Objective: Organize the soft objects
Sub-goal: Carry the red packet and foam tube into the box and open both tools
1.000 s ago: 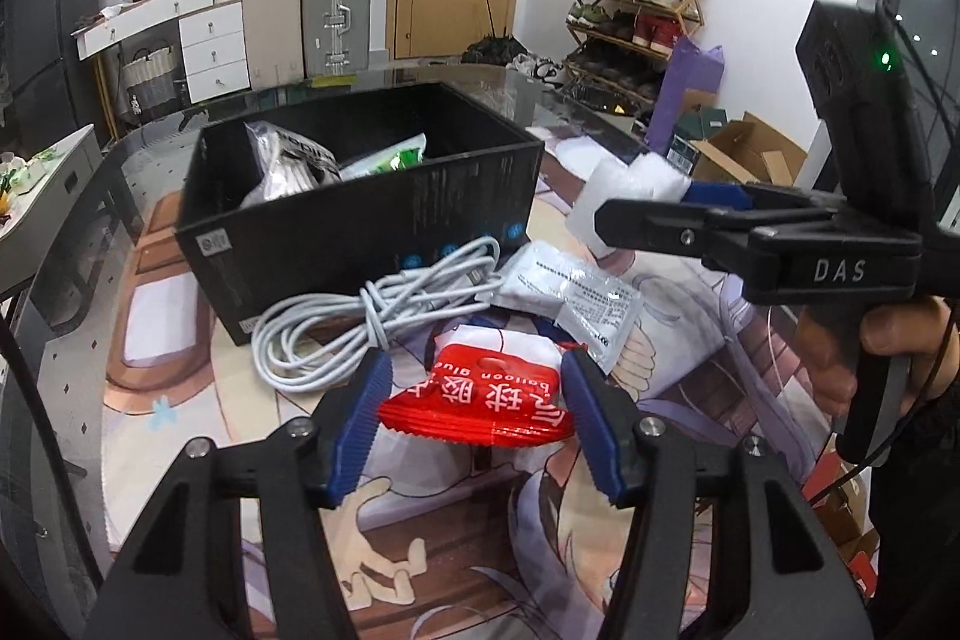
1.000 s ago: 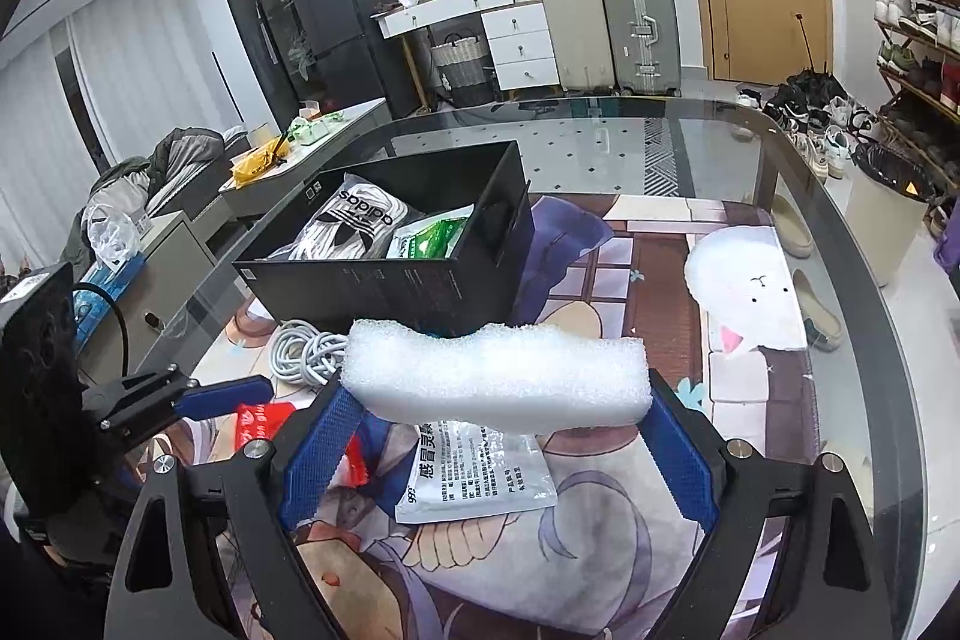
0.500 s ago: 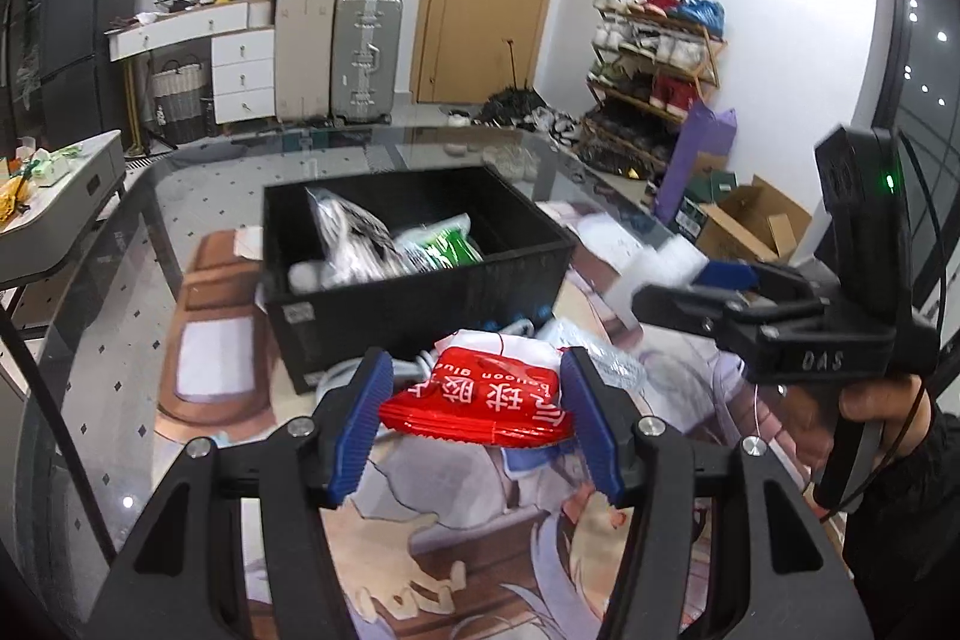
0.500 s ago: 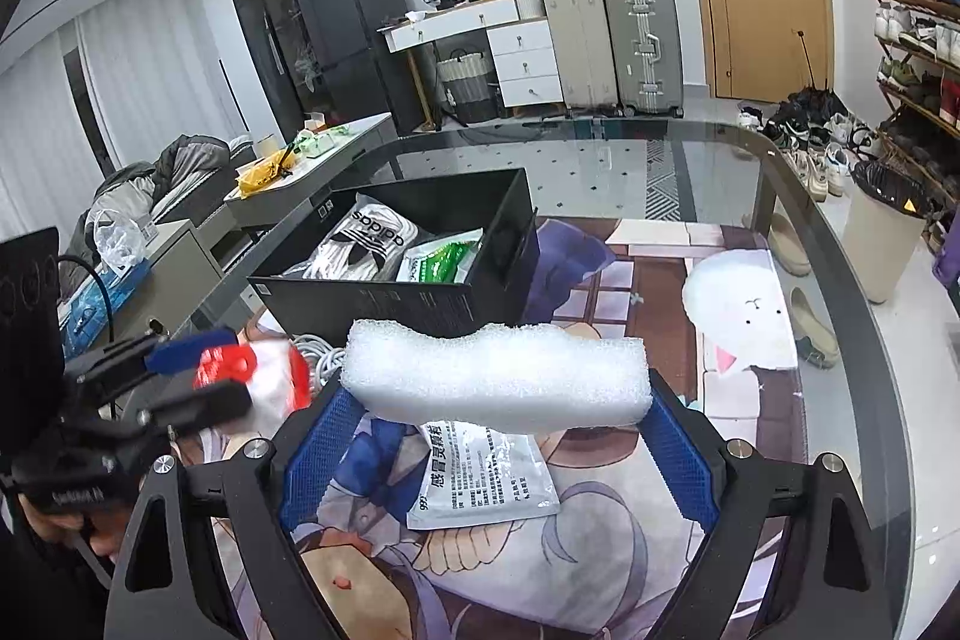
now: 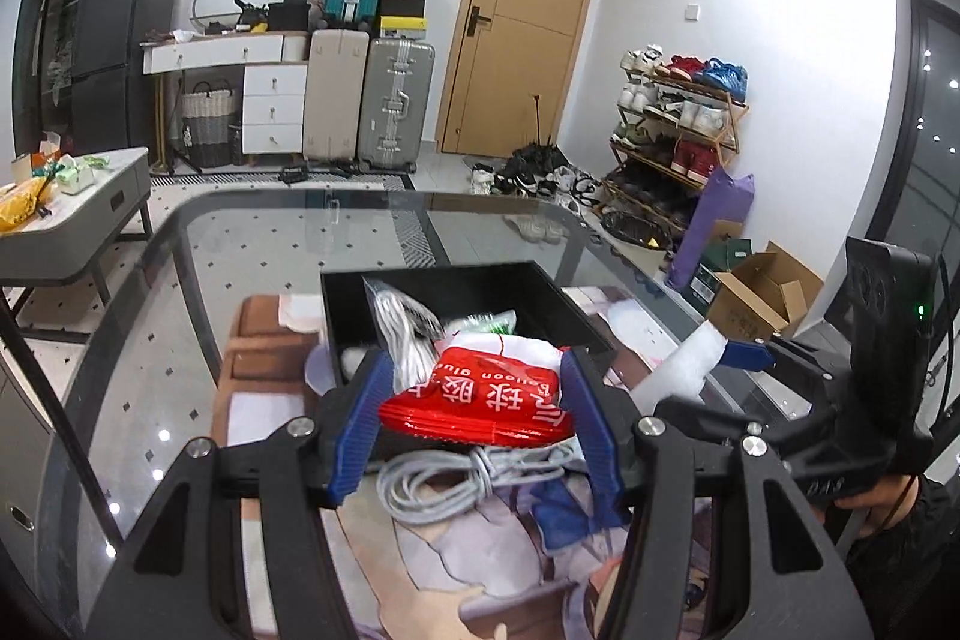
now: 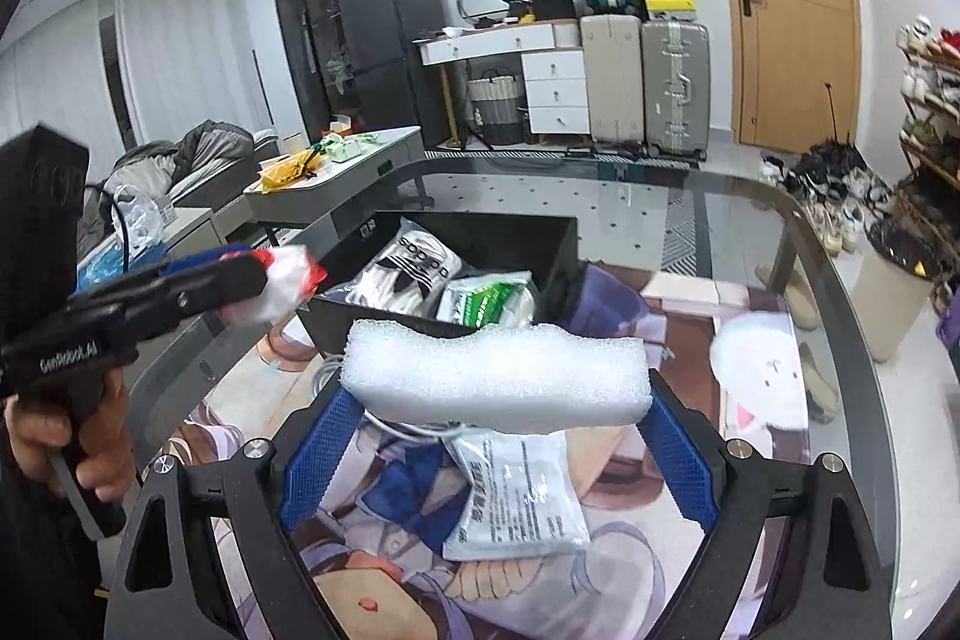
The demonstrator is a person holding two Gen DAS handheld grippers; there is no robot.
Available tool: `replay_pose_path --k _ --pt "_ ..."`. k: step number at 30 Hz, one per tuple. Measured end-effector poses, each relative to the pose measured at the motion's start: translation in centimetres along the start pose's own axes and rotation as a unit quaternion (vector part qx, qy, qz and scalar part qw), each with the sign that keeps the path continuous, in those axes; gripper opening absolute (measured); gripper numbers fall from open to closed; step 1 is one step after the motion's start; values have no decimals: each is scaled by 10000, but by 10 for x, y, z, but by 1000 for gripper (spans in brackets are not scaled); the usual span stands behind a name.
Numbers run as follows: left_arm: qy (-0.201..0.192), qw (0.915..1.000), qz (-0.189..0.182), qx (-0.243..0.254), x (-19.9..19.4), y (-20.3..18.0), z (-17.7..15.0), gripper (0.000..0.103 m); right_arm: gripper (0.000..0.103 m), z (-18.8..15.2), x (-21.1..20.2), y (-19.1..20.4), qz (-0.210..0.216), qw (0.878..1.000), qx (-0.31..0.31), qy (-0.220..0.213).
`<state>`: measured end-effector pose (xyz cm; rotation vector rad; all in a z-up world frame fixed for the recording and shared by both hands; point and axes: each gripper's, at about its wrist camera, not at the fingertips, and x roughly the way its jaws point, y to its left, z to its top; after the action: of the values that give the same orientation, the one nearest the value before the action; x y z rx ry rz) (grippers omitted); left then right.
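My left gripper (image 5: 474,415) is shut on a red and white glue packet (image 5: 480,394) and holds it in the air just in front of the black box (image 5: 576,316). It also shows in the right wrist view (image 6: 282,280), by the box's near left corner. My right gripper (image 6: 498,418) is shut on a white foam block (image 6: 498,376), held above the mat in front of the black box (image 6: 564,244). The box holds a white Adidas bag (image 6: 414,274) and a green and white packet (image 6: 486,298).
A coiled white cable (image 5: 462,478) lies on the printed mat in front of the box. A white sachet (image 6: 516,496) lies on the mat under the foam. A white plush (image 6: 756,376) sits at the right. The glass table's edge (image 6: 852,292) curves around.
My left gripper has lifted the red packet off the mat and carried it up toward the box. My right gripper has risen a little with the foam block.
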<state>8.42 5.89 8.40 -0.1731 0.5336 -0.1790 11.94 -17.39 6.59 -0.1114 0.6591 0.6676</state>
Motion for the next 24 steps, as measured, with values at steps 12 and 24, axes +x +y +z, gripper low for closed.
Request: replay_pose_path --k 12,24 --pt "-291 9990 191 -290 20 17 15 58 91 42 35 18 -74 9967 -791 146" --pt "-100 9985 365 -401 58 31 14 57 91 61 90 24 -43 9910 -1232 518"
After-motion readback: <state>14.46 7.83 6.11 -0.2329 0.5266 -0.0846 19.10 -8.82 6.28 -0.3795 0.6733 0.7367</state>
